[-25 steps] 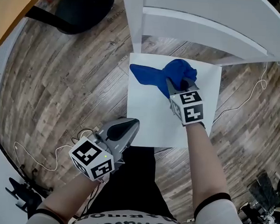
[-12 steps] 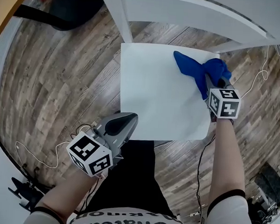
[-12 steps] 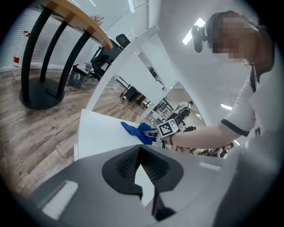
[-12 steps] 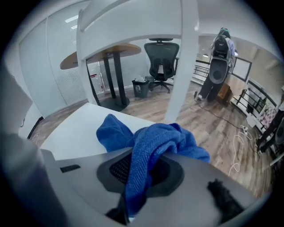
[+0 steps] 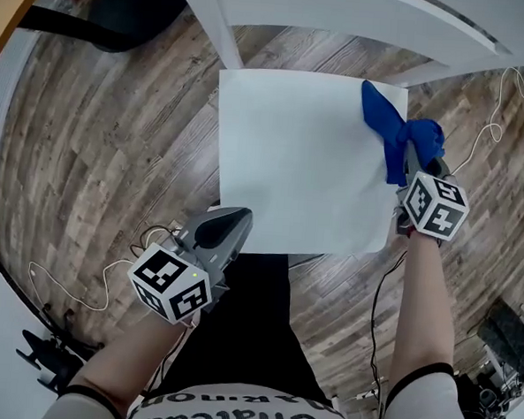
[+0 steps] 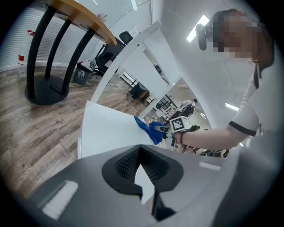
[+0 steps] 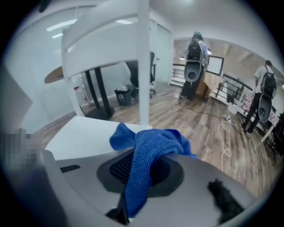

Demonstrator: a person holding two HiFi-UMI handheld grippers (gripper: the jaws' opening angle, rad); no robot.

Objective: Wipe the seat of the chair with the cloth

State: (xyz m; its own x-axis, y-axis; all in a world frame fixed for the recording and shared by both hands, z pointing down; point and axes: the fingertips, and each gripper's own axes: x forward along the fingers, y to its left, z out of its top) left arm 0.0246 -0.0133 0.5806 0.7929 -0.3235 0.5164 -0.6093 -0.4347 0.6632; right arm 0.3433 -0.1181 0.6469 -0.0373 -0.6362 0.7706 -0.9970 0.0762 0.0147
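Note:
The white chair seat (image 5: 291, 162) lies below me, also in the left gripper view (image 6: 104, 128) and the right gripper view (image 7: 80, 133). A blue cloth (image 5: 386, 128) lies at the seat's right edge, one end trailing toward the back right corner. My right gripper (image 5: 416, 159) is shut on the cloth (image 7: 144, 155), which bunches over its jaws. The left gripper view shows that gripper (image 6: 171, 128) with the cloth (image 6: 148, 131). My left gripper (image 5: 233, 220) hovers at the seat's front left corner, shut and holding nothing.
The chair's white backrest (image 5: 344, 19) and post (image 5: 207, 24) rise behind the seat. A black table base (image 5: 106, 9) stands at the back left on the wood floor. White cables (image 5: 497, 130) lie at the right and left (image 5: 62, 294). People stand far off (image 7: 195, 66).
My right gripper has dragged the cloth from the back middle of the seat across to its right edge. The left gripper has hardly moved.

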